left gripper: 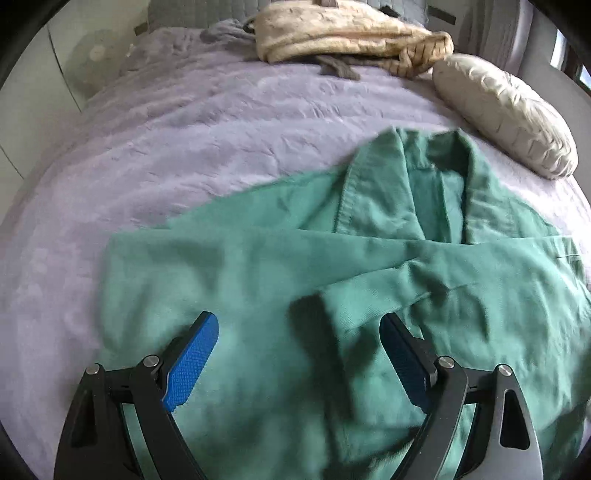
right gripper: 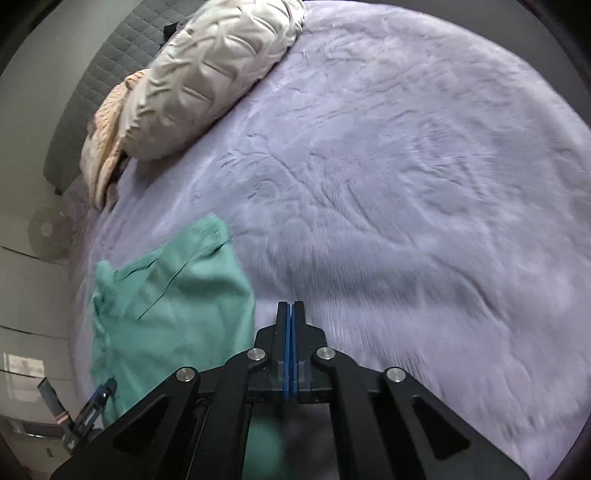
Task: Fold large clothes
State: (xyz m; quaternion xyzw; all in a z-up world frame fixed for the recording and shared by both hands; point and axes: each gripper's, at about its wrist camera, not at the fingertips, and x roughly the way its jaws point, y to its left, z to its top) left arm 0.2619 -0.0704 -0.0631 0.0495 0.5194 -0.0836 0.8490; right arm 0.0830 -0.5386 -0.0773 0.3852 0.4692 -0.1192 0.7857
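We see a large green cotton shirt (left gripper: 332, 266) spread on a bed covered with a lilac plush blanket (left gripper: 166, 147), collar toward the far end, one sleeve folded across the chest with its cuff lying near the middle. Our left gripper (left gripper: 299, 332) hovers low over the shirt's lower body, its blue-padded fingers (left gripper: 194, 363) spread wide with nothing between them; the sleeve cuff lies between the two fingers in the left wrist view, but whether they touch the cloth we cannot tell. Our right gripper (right gripper: 290, 314) is fully closed, blue pads pressed together, empty, held over bare blanket just beside the shirt's right edge (right gripper: 173, 314). Beyond the shirt, near the far end, a crinkled beige pillow (left gripper: 506, 114) lies on the blanket, well apart from the collar, and a cream knitted throw (left gripper: 347, 33) is heaped beside it against a grey quilted headboard (right gripper: 110, 66). Both views are slightly blurred.
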